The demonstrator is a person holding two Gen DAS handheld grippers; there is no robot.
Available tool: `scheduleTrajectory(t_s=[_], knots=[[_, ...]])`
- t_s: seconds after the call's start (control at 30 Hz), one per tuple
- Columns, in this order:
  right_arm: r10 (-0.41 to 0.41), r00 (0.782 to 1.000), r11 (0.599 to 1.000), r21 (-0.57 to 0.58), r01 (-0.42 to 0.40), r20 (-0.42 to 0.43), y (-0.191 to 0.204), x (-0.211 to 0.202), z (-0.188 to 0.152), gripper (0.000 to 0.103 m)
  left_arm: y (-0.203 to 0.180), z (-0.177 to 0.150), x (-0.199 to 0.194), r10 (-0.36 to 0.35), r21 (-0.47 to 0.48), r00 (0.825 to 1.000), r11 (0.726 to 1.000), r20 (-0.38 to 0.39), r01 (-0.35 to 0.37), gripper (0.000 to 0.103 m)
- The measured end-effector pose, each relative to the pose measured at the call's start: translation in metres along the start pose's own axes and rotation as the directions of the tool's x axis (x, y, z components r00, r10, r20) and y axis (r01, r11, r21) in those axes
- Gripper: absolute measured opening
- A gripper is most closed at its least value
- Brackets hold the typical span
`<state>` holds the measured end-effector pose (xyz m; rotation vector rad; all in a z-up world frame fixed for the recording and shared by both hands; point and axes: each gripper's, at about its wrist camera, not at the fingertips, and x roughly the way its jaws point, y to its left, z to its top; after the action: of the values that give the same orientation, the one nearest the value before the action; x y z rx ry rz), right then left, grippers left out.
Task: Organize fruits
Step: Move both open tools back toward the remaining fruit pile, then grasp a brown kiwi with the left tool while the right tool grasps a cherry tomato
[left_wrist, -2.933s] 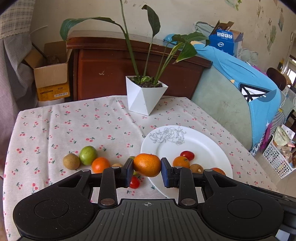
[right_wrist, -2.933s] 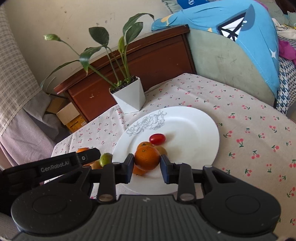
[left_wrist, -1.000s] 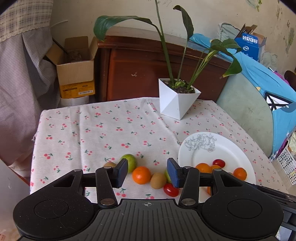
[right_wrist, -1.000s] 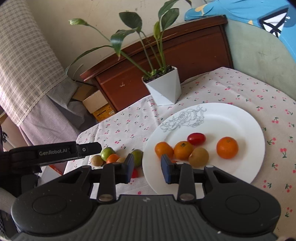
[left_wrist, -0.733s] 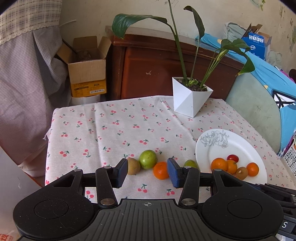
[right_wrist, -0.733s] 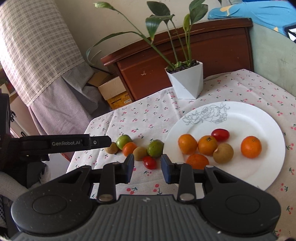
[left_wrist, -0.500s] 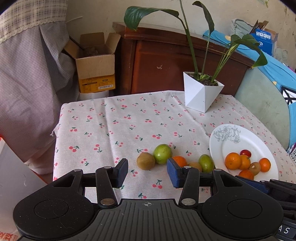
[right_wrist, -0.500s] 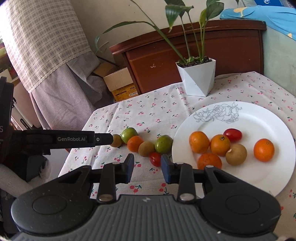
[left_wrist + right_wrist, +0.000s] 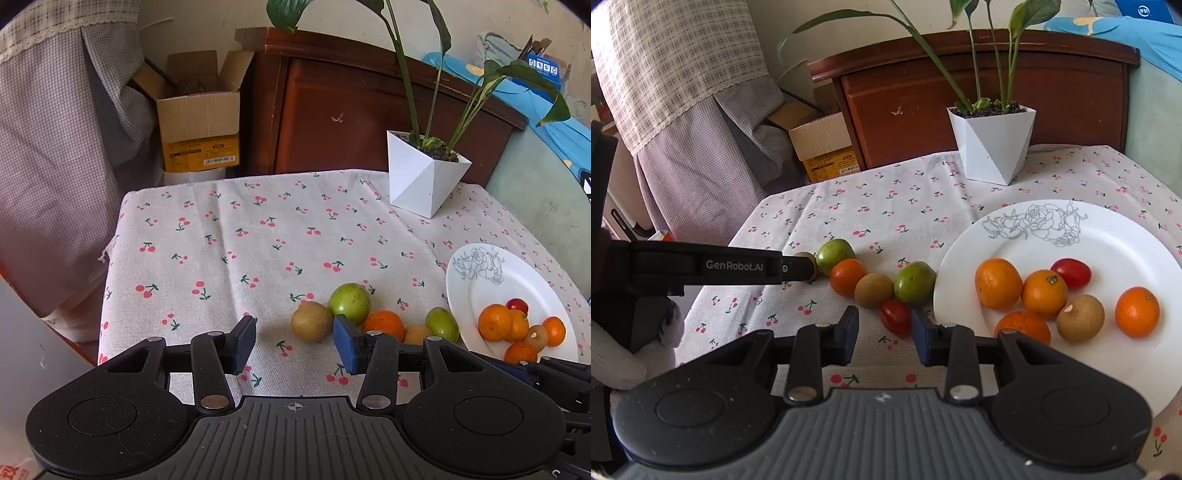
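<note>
Loose fruit lies in a row on the cherry-print cloth: a brown fruit, a green one, an orange, a second brown one, a second green one and a red tomato. The white plate at the right holds several oranges, a tomato and a brown fruit. My left gripper is open and empty, the first brown fruit just ahead of its tips. My right gripper is open and empty, the loose tomato just beyond its tips.
A white pot with a tall plant stands at the back of the table. A cardboard box and a wooden cabinet lie behind. The table's left edge is near. A gloved hand holds the left gripper.
Both grippers earlier held an orange each; both are now empty and there are more oranges on the plate. Both have swung left and down from the plate to the loose fruit row.
</note>
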<state>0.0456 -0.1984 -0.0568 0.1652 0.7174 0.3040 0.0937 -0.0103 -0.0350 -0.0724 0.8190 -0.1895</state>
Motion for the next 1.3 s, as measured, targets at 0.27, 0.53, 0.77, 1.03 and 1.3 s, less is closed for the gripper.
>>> scheduleTrajectory(t_s=[0.27, 0.53, 0.77, 1.03, 1.3], knots=[[-0.02, 1.0, 1.0, 0.0, 0.02, -0.01, -0.001, 0.009, -0.001, 0.031, -0.004, -0.002, 0.009, -0.018, 0.027, 1.0, 0.999, 0.006, 0.018, 0.045], [-0.033, 0.999, 0.999, -0.029, 0.033, -0.007, 0.002, 0.011, -0.002, 0.021, -0.006, -0.004, 0.009, -0.025, 0.053, 0.999, 0.998, 0.022, 0.024, 0.042], [-0.03, 1.0, 0.998, -0.046, 0.029, -0.01, 0.005, 0.01, -0.002, 0.02, -0.014, -0.007, 0.009, -0.022, 0.104, 0.999, 0.994, 0.033, 0.019, 0.031], [-0.024, 1.0, 0.999, -0.037, 0.024, -0.004, 0.004, 0.007, 0.0, 0.019, -0.014, -0.006, 0.005, -0.023, 0.104, 0.999, 0.994, 0.049, 0.018, 0.023], [-0.015, 1.0, 0.999, -0.03, 0.015, -0.002, 0.004, 0.004, 0.0, 0.019, -0.012, -0.003, -0.007, -0.023, 0.059, 0.997, 0.998, 0.069, 0.019, 0.023]])
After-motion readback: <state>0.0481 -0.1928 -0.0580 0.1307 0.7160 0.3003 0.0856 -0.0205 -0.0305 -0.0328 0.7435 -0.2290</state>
